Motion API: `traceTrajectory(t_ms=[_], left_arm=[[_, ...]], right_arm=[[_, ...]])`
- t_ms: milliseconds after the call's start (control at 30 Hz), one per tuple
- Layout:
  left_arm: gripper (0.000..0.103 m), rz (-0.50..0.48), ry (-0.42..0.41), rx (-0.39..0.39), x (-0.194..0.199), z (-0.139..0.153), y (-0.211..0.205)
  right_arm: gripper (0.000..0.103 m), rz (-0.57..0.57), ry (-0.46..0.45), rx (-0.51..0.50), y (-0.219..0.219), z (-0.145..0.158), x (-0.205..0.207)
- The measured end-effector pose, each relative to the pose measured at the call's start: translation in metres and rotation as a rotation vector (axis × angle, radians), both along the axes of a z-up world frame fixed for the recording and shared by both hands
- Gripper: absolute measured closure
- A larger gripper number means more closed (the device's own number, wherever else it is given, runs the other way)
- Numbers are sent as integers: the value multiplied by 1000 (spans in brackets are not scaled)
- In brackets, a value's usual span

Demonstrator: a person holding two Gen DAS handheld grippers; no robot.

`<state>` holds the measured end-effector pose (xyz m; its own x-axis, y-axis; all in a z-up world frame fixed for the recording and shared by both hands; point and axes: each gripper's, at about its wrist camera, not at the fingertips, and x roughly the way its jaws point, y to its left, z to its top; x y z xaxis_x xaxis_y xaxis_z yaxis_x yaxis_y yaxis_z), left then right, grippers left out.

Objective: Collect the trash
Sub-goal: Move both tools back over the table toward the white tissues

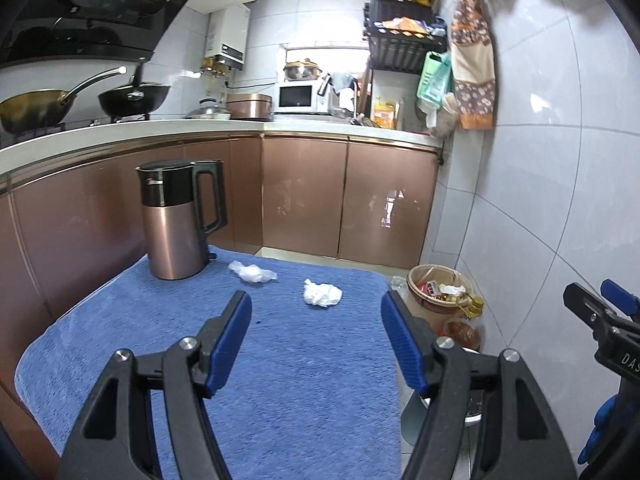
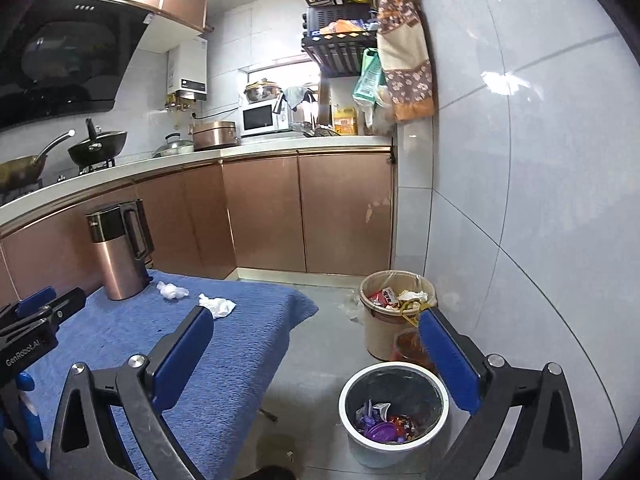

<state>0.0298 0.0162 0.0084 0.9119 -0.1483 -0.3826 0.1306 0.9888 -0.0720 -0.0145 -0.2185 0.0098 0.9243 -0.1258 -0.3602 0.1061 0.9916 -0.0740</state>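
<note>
Both claws spread wide, gripping nothing. Left claw [image 1: 316,312] hangs over the blue-towelled surface [image 1: 280,380], on the near side of the kettle [image 1: 176,220]. Right claw [image 2: 316,332] hangs off the surface edge, over the floor, well right of the kettle.

Two bits of trash on the surface: a crumpled plastic wrap [image 1: 253,272] just right of the kettle's base, not touching, and a crumpled white tissue [image 1: 322,293] further right of the kettle and a bit nearer.

White bin [image 2: 394,412] on the floor far right of the kettle, with purple and red wrappers inside. Tan bin [image 2: 396,312] behind it by the tiled wall, lined with a bag, full of wrappers.
</note>
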Motion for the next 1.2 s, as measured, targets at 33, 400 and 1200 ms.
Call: traceTrajectory(t_ms=[33,400,1200], left_arm=[[37,5,-3,-3,-2,0,5],[37,53,-9,-51,-15,-2,57],[37,10,408,-144,248,-90,119]], right_arm=[[0,4,0,-8,4,1,-1],[0,85,-21,-80,51,8,-1],[0,400,301,-8,79,-92,210]])
